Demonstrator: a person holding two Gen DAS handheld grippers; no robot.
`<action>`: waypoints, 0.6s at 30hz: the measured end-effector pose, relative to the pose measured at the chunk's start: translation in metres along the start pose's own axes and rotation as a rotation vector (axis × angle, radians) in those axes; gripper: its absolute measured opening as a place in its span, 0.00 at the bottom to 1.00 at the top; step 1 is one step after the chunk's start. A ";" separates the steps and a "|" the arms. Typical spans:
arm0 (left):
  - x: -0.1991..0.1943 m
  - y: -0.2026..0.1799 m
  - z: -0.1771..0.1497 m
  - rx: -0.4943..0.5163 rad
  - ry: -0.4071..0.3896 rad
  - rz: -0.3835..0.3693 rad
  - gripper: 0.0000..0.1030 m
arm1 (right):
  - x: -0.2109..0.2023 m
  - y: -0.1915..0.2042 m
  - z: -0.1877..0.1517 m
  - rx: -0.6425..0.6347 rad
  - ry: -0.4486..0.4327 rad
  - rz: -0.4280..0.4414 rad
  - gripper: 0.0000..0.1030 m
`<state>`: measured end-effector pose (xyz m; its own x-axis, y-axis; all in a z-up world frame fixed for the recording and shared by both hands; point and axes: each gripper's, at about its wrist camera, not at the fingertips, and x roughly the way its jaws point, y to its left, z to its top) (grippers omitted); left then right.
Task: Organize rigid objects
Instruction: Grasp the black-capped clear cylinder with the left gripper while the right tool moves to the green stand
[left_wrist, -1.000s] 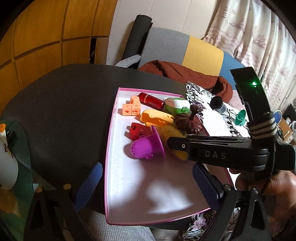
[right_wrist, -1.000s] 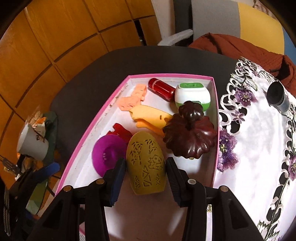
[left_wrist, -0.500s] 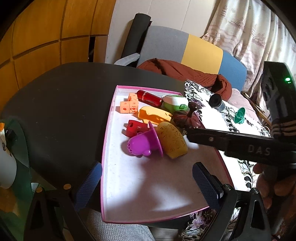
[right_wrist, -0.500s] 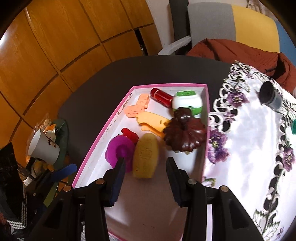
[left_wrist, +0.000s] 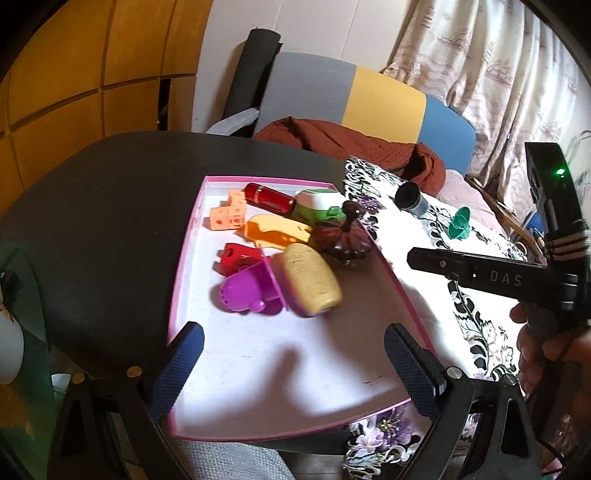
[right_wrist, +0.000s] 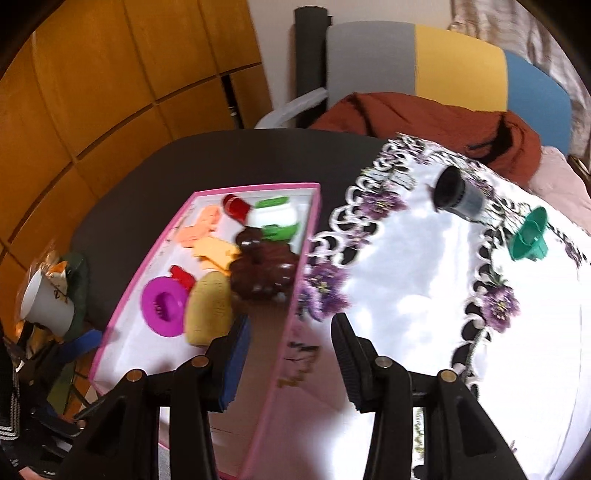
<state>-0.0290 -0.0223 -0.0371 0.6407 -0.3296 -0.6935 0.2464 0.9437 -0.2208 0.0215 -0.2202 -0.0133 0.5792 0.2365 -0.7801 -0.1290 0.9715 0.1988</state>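
A pink-rimmed white tray (left_wrist: 176, 295) holds several toys: a mustard oblong piece (left_wrist: 310, 280), a purple cup (left_wrist: 247, 291), a dark brown pumpkin-shaped lid (left_wrist: 343, 240), a red cylinder (left_wrist: 269, 195), a green-and-white box (left_wrist: 317, 201) and orange blocks (left_wrist: 227, 216). My left gripper (left_wrist: 295, 369) hovers open over the tray's bare near end. My right gripper (right_wrist: 291, 354) is open and empty above the tray's right rim, with the mustard piece (right_wrist: 208, 314) lying to its left. A black cylinder (right_wrist: 458, 195) and a green funnel (right_wrist: 528, 236) lie on the embroidered cloth (right_wrist: 406, 295).
The tray sits on a dark round table (left_wrist: 92, 221). A white mug (right_wrist: 44, 302) stands off its left side. Behind are a chair (left_wrist: 351, 99) with a rust-coloured cloth (left_wrist: 351, 144), wood panels and curtains. A hand (left_wrist: 546, 347) holds the right gripper (left_wrist: 424, 260).
My right gripper has pulled back from the mustard piece, which stays in the tray, and swung right toward the cloth. The left gripper has barely moved.
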 end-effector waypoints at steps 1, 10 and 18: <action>0.001 -0.003 0.000 0.005 0.002 -0.002 0.96 | -0.001 -0.004 -0.001 0.006 0.004 -0.012 0.44; 0.003 -0.027 0.007 0.056 0.009 -0.037 0.96 | -0.003 -0.040 -0.008 0.050 0.028 -0.078 0.44; 0.010 -0.053 0.016 0.101 0.024 -0.078 0.96 | -0.008 -0.079 -0.007 0.088 0.050 -0.138 0.44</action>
<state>-0.0242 -0.0764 -0.0213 0.5999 -0.3996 -0.6932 0.3675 0.9072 -0.2049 0.0214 -0.2990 -0.0274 0.5451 0.1036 -0.8319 0.0210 0.9903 0.1370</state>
